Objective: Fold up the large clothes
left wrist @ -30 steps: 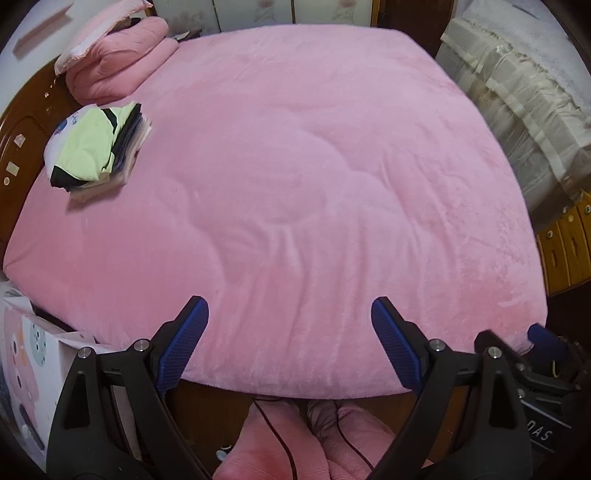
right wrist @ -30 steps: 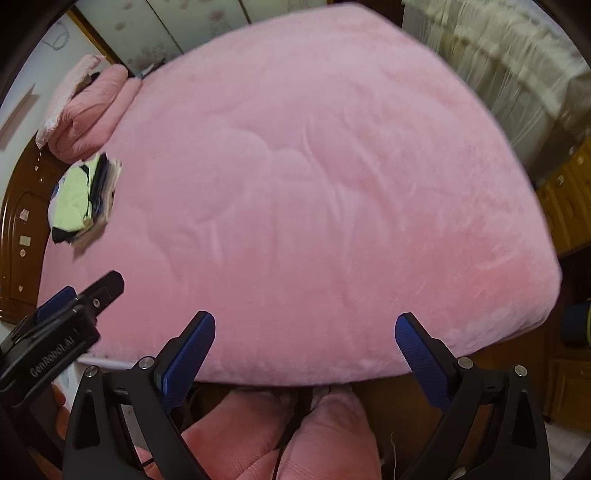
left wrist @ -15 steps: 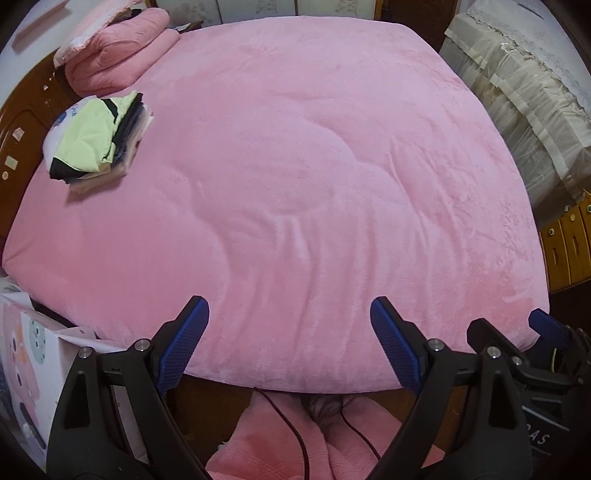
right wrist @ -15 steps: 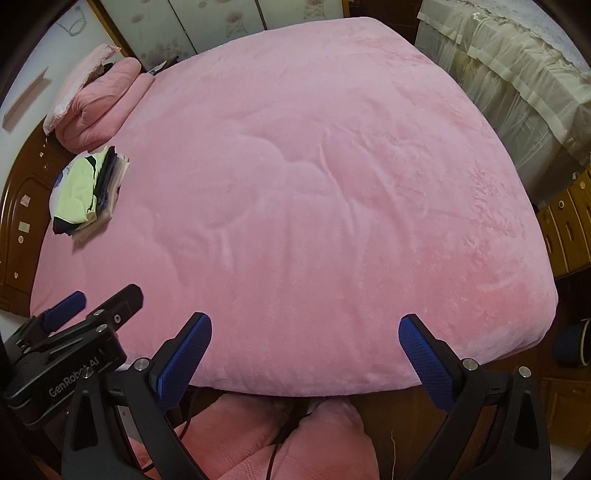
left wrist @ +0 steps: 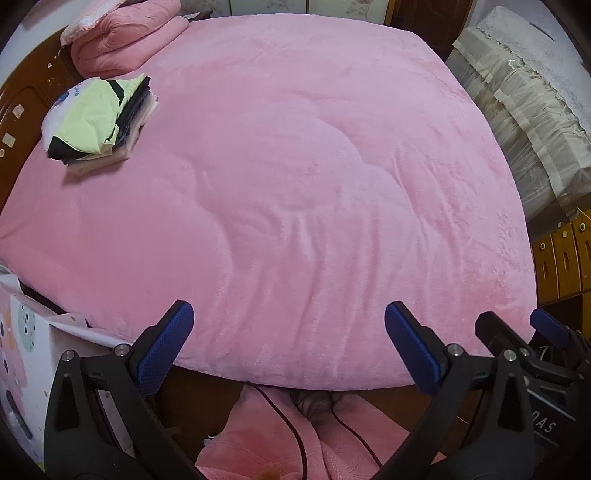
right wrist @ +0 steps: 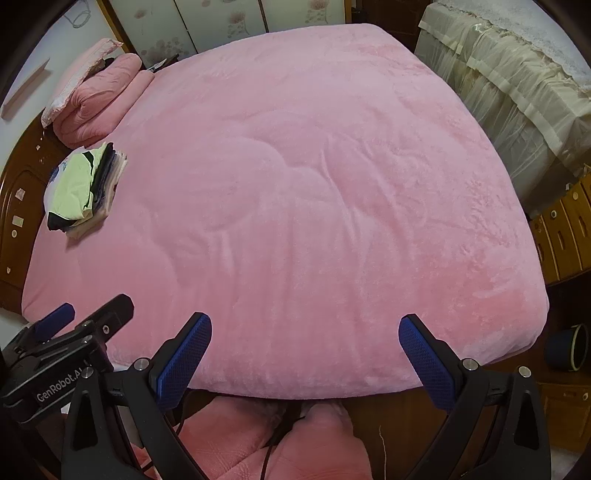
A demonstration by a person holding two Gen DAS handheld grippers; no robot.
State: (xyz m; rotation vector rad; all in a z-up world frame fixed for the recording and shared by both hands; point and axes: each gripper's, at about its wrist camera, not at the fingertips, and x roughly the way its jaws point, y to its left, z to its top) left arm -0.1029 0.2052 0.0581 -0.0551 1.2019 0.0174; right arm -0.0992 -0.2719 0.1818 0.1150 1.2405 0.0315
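Across the bed a pink plush blanket (left wrist: 295, 192) lies spread flat, reaching every edge, with shallow creases near its middle. Both tongs hang above its near edge, pointing steeply down. The left tongs (left wrist: 289, 347) are opening, their blue pads wide apart with nothing between them but the blanket's edge below. The right tongs (right wrist: 304, 354) also stand wide apart and hold nothing; whether either pair touches the fabric I cannot tell. Each pair shows in the other's view: the right tongs at the lower right of the left view, the left tongs at the lower left of the right view. A stack of folded clothes (left wrist: 99, 122), pale green on top with dark and pink layers under it, sits on the blanket near the wooden headboard (left wrist: 22, 99). Just beyond it a rolled pink quilt (left wrist: 125, 33) rests in the far corner. Below the bed's edge the person's pink-clad legs (right wrist: 266, 439) appear, with dark cables running over them.
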